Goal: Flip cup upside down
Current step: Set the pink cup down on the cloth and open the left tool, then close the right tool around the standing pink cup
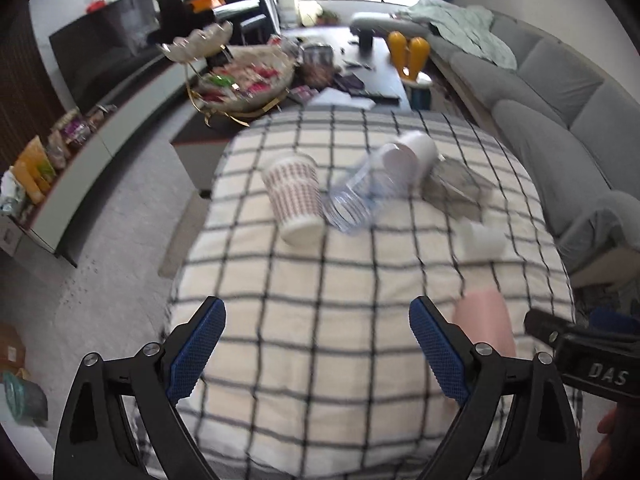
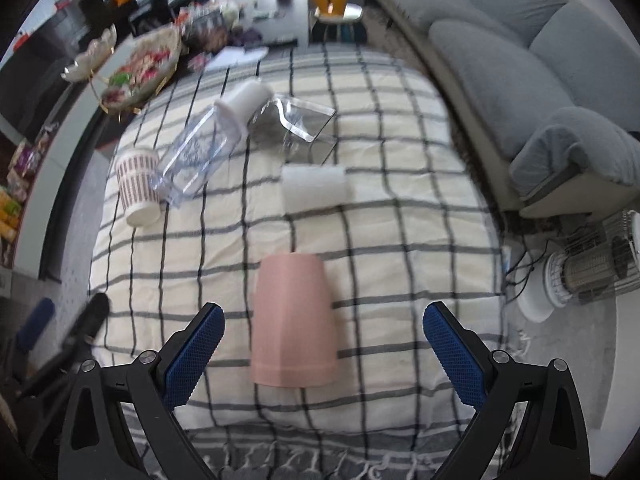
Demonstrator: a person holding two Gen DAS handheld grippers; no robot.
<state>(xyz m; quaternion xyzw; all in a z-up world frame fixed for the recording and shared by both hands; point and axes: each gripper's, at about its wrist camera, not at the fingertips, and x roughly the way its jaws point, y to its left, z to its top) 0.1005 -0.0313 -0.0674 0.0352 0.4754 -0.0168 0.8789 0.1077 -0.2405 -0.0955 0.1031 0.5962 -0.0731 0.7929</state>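
A pink cup (image 2: 294,320) stands on the checked cloth (image 2: 400,240) with its wider end toward me, between the open fingers of my right gripper (image 2: 324,320), untouched. It also shows in the left wrist view (image 1: 486,320), right of my open, empty left gripper (image 1: 316,316). Further back lie a patterned paper cup (image 2: 136,188), a clear plastic cup (image 2: 192,156), a white cup (image 2: 244,104), a clear square container (image 2: 300,124) and a frosted white cup (image 2: 314,188).
A grey sofa (image 2: 520,60) runs along the right. A heater (image 2: 592,268) stands on the floor at the right. A snack stand (image 1: 240,80) and a cluttered dark table (image 1: 360,68) lie beyond the cloth. The right gripper's body (image 1: 592,360) shows at the left view's right edge.
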